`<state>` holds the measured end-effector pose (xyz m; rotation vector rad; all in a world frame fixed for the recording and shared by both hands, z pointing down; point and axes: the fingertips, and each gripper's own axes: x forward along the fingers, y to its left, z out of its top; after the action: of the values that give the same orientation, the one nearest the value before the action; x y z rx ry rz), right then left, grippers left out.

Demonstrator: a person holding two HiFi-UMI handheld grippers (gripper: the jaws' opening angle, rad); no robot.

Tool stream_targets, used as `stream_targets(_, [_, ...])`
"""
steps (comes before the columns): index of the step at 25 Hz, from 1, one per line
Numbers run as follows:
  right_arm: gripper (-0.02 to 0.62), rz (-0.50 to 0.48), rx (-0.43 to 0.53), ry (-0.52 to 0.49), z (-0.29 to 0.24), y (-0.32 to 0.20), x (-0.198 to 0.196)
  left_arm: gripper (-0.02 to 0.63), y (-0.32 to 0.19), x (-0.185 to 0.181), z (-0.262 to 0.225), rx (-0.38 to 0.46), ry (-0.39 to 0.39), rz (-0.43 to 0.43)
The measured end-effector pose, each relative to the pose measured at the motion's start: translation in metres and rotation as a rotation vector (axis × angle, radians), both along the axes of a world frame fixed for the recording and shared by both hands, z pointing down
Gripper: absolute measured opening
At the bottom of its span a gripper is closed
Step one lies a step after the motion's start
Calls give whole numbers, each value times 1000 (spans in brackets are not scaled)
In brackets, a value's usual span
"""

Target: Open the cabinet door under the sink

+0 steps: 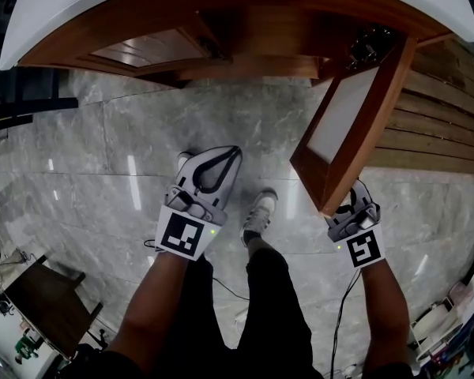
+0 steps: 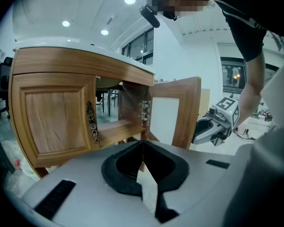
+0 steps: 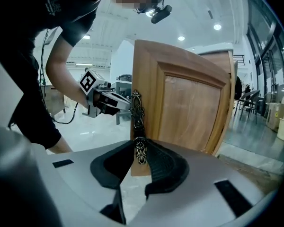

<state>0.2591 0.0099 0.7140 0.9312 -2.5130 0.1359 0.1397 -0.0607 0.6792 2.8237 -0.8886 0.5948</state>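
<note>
The wooden cabinet under the white sink top (image 1: 55,6) has two doors. Its right door (image 1: 344,125) stands swung out toward me, showing its pale inner panel. My right gripper (image 1: 349,212) is at that door's free edge. In the right gripper view the gripper (image 3: 140,151) is shut on the door's ornate metal handle (image 3: 137,112). The left door (image 2: 57,112) is closed, its handle (image 2: 91,122) untouched. My left gripper (image 1: 218,158) hangs over the floor in front of the cabinet; its jaws (image 2: 143,148) are shut with nothing between them.
I stand on grey marble floor (image 1: 103,172), one shoe (image 1: 261,212) between the grippers. A wooden slatted surface (image 1: 434,125) runs along the right. A dark low table (image 1: 47,302) sits at the lower left. A cable (image 1: 344,306) trails from the right gripper.
</note>
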Motion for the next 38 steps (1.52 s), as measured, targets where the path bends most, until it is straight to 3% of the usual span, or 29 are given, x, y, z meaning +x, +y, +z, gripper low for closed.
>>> stream_targets(5, [98, -9, 8, 32, 1, 7, 18, 23, 1, 3, -1, -13, 31, -32])
stream_targets(11, [98, 9, -1, 85, 4, 17, 42, 23, 11, 0, -1, -33, 9, -23])
stream_targets(16, [98, 194, -2, -18, -5, 13, 63, 23, 12, -8, -8, -60, 63, -61])
stream_targets(21, [100, 214, 38, 109, -1, 20, 88, 23, 13, -14, -15, -67, 71, -71])
stream_targets(25, [91, 372, 33, 103, 8, 27, 109, 23, 13, -19, -18, -63, 74, -57])
stream_targets(27, [204, 439, -7, 106, 18, 36, 115, 23, 15, -24, -16, -59, 53, -38])
stream_targets(29, [215, 512, -44, 107, 24, 47, 118, 23, 14, -28, -16, -72, 72, -55])
stream_targets(33, [215, 592, -68, 82, 19, 65, 103, 23, 17, -36, -18, -65, 49, -31])
stream_targets(38, [215, 593, -54, -9, -3, 73, 55, 23, 13, -49, -24, -56, 45, -34])
